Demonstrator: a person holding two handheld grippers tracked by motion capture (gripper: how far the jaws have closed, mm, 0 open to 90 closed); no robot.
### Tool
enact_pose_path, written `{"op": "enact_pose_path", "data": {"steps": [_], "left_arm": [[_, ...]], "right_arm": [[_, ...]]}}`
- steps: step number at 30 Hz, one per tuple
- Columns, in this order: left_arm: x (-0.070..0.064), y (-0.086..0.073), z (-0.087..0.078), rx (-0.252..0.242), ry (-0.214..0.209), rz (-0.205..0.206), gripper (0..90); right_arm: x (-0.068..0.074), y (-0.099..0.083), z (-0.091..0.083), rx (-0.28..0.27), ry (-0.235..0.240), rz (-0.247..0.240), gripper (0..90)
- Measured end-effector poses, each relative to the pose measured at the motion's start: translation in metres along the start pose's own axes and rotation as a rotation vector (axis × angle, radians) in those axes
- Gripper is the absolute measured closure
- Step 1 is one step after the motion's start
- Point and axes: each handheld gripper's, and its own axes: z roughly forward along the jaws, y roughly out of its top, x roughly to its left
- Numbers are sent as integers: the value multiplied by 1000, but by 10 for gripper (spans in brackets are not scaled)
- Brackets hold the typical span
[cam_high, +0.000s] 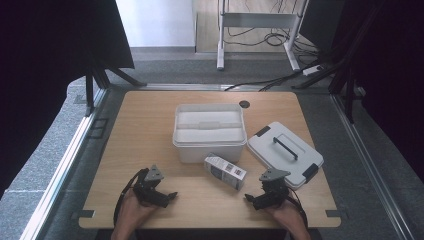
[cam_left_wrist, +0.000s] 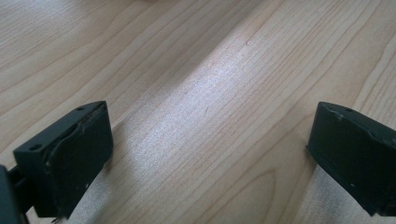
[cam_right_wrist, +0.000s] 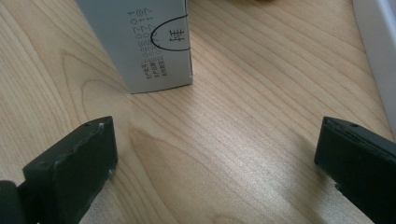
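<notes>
Both of my grippers, left gripper (cam_high: 171, 195) and right gripper (cam_high: 248, 199), rest with jaws wide apart and nothing between them on the bench (cam_high: 150, 125), the carton (cam_high: 224, 171) lying just ahead of the right, beside the open box (cam_high: 210, 131), probably for loading.

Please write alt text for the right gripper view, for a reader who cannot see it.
The right gripper, its two black jaws wide apart, looks down on a wooden table, with the printed end of a small white carton lying just beyond the gap. A white edge, perhaps the lid, crosses the upper right corner.
</notes>
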Motion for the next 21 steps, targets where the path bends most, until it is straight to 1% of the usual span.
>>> {"op": "enact_pose_path", "data": {"steps": [4, 21], "left_arm": [[0, 0, -1, -6, -8, 6, 26], [0, 0, 0, -5, -7, 6, 21]], "right_arm": [[0, 0, 0, 0, 0, 0, 0], [0, 0, 0, 0, 1, 1, 0]]}}
